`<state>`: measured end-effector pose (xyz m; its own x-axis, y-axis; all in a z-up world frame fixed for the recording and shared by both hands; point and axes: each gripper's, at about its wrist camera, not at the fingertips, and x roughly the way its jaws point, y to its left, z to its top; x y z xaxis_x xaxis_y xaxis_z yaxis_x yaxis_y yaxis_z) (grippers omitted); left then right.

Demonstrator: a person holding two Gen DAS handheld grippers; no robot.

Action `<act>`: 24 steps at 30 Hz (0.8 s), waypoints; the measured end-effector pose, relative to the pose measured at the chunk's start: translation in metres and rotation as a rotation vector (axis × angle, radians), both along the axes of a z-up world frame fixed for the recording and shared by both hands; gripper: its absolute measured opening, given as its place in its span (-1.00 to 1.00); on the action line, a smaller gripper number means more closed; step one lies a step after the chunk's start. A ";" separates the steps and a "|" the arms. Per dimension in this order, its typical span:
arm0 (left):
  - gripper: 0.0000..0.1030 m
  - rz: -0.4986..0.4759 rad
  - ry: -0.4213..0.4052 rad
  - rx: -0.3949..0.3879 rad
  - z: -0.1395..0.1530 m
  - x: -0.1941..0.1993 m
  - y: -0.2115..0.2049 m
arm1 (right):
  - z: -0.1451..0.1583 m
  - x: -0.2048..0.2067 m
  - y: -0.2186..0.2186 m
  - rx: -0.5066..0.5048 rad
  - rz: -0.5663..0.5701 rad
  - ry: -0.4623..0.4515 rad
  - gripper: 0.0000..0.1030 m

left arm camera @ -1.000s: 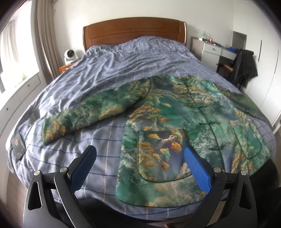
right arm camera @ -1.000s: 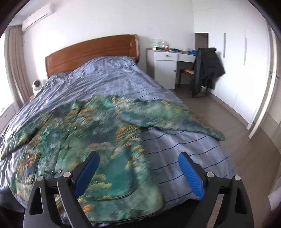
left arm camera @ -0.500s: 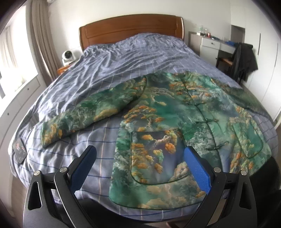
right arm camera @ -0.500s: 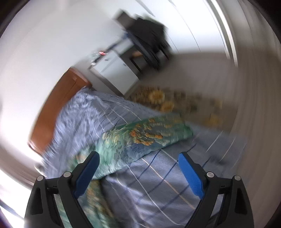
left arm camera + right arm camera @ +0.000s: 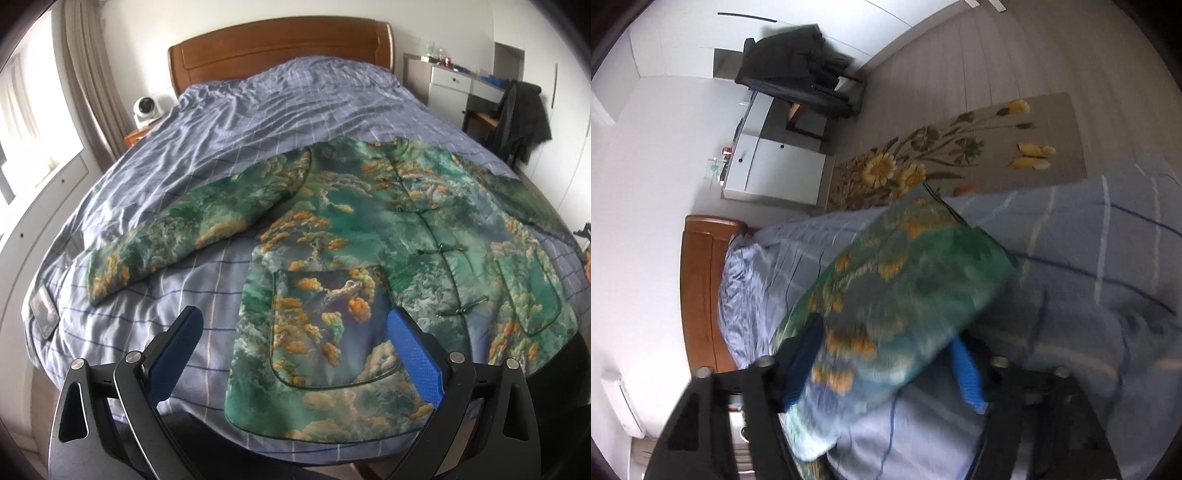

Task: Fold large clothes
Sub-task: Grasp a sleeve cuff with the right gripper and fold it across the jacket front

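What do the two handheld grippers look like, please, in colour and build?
The left gripper and the right gripper match: black cut-out linkage arms with silver pivot bolts and two fingers faced with blue textured pads. No cables, markings, hands or sleeves show.

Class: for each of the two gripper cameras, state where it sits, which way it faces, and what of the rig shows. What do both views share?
Left wrist: sits on the left gripper, above the bed's foot, facing the headboard; open blue fingers show.
Right wrist: sits on the right gripper, rolled sideways, facing a sleeve; its jaws are closing around it.
Shared: jacket, bed, headboard, dark coat.
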<state>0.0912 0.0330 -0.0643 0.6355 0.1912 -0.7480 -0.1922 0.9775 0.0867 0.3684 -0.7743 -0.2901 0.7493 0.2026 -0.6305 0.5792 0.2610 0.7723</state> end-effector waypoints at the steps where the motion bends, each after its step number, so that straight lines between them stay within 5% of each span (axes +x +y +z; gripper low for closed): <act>1: 0.94 0.003 0.003 0.000 -0.001 0.000 0.000 | 0.000 0.005 0.000 -0.010 -0.002 0.008 -0.43; 2: 0.94 0.005 0.005 -0.001 -0.002 0.000 0.000 | 0.000 0.008 0.001 -0.023 0.002 0.016 -0.76; 7: 0.94 0.018 0.013 -0.022 -0.007 -0.001 0.004 | 0.072 0.012 0.028 -0.297 0.065 -0.101 -0.82; 10: 0.94 0.021 0.016 -0.040 -0.011 0.000 0.006 | 0.146 0.020 0.077 -0.492 0.216 -0.236 -0.83; 14: 0.94 0.023 0.003 -0.073 -0.011 -0.001 0.005 | 0.207 0.030 0.166 -0.663 0.458 -0.373 -0.83; 18: 0.94 0.021 -0.011 -0.066 -0.009 -0.009 0.006 | 0.210 0.041 0.266 -0.764 0.721 -0.410 -0.84; 24: 0.94 0.060 -0.003 -0.063 -0.012 -0.018 0.022 | 0.147 0.040 0.377 -0.855 1.005 -0.331 -0.84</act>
